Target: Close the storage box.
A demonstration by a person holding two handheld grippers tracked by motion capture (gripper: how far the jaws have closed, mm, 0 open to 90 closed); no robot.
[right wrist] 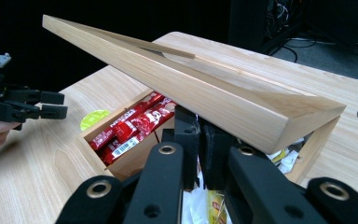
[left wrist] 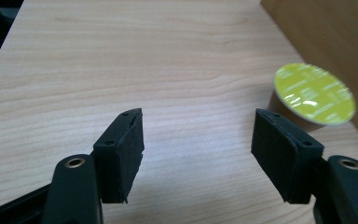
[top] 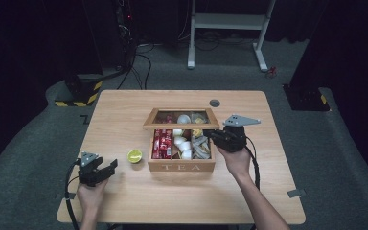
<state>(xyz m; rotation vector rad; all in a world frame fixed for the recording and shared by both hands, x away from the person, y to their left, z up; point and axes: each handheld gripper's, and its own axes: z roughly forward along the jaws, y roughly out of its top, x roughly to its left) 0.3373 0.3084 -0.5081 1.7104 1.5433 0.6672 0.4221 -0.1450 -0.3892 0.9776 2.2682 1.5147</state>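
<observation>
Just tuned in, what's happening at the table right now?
A person works a wooden tea box with two grippers. The right gripper is shut at the raised lid, seemingly propping it open over red packets. The left gripper, fingers apart and empty, sits short of a yellow-green capsule lying beside the box.

The right gripper (right wrist: 204, 154) has its black jaws pressed together under the tilted wooden lid (right wrist: 205, 91) of the box (right wrist: 98, 151). Red packets (right wrist: 133, 123) lie inside. A yellow-green capsule (right wrist: 93, 119) sits just beside the box, near the left gripper (right wrist: 58, 105).
</observation>
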